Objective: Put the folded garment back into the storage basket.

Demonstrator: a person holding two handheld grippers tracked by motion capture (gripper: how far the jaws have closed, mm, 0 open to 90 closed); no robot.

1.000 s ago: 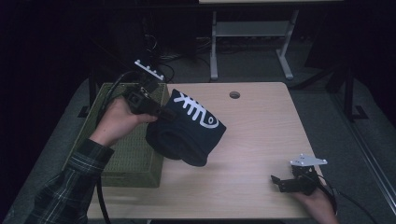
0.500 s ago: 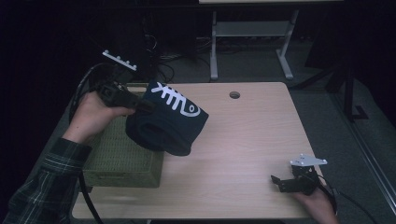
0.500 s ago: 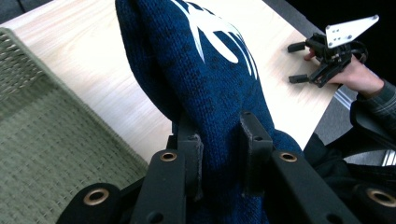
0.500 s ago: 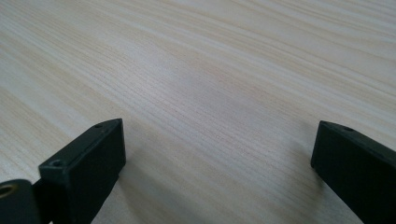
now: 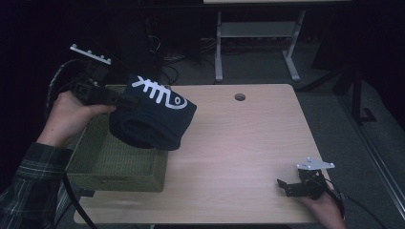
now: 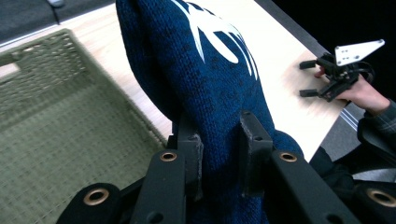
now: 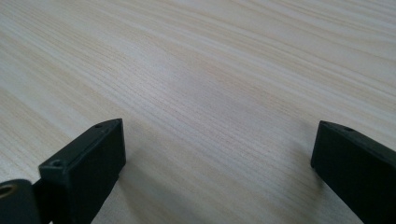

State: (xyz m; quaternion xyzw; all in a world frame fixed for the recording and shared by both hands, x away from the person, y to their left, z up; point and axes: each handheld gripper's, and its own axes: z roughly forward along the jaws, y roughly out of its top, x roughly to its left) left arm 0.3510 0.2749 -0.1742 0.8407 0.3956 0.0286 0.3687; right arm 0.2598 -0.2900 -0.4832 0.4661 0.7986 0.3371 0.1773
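At the near right edge of the table (image 5: 239,143), the right gripper (image 5: 286,187) rests with its fingers spread wide and holding nothing. Farther off, at the left, the left gripper (image 5: 125,101) has its fingers (image 6: 254,140) pinched on a navy knit beanie (image 5: 153,119) with a white fishbone design, held in the air over the olive woven basket (image 5: 114,167).

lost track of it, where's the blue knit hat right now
In the high view the blue knit hat hangs at the table's left, clamped in the left gripper, above the right edge of the green woven basket, far from the right gripper.
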